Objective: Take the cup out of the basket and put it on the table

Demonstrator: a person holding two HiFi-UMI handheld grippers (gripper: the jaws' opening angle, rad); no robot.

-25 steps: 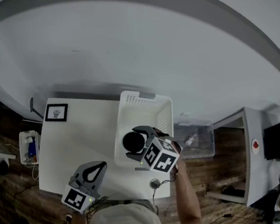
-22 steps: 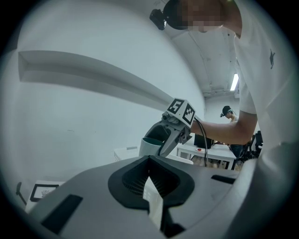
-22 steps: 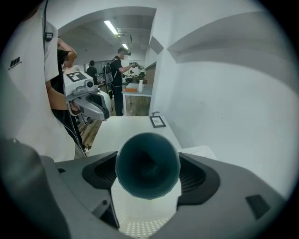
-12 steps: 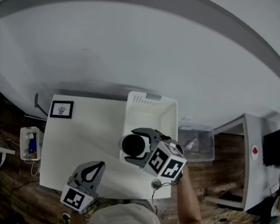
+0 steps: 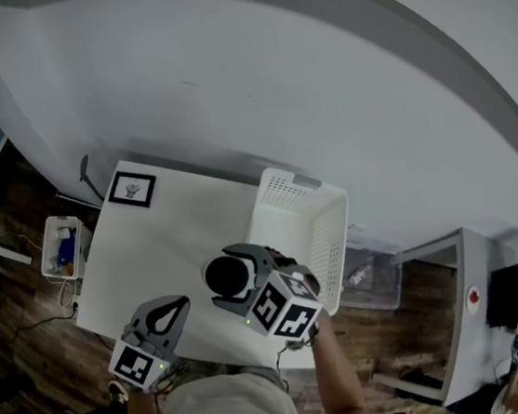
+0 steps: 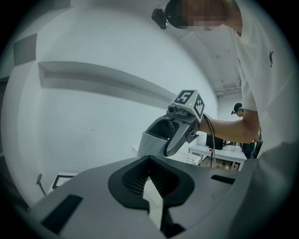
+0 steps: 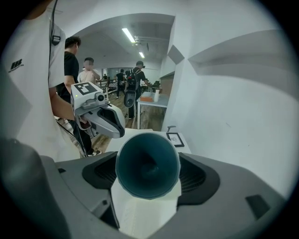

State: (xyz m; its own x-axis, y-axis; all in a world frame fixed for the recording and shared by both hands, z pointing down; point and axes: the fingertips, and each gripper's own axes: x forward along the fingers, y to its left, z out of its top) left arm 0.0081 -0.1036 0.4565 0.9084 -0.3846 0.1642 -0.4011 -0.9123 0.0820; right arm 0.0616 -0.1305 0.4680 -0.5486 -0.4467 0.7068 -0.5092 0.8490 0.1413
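Head view: a white wall and a wood floor surround a white bench (image 5: 160, 242).
- A white basket (image 5: 275, 182) stands at the bench's right end. Nothing shows inside it.
- A small framed card (image 5: 132, 189) lies at the far left corner.
- The right gripper (image 5: 240, 279) is clamped on the cup (image 5: 227, 275). The cup is out of the basket, in the air over the bench, just beside the basket's left wall.
- The left gripper (image 5: 179, 307) hangs near the front edge, apart from the cup.
- On the floor, a small bin (image 5: 62, 247) at the left holds a few blue and white items. A clear box (image 5: 365, 271) at the right holds something too small to name.

Left gripper view: the jaws are pressed together with nothing between them. Ahead, the cup sits tilted in the other gripper, not upright.

Right gripper view: the cup's mouth faces the camera. Its teal inside is empty, and the jaws bear on its sides.

Risks, as judged:
- If the cup is let go at this tilt, it would likely land on its edge and tip or roll, so it needs righting first.
- The tapered wall may slide in the jaws.
- Lowering it close to the basket could knock the basket wall.
- The cup is empty, so nothing would spill.
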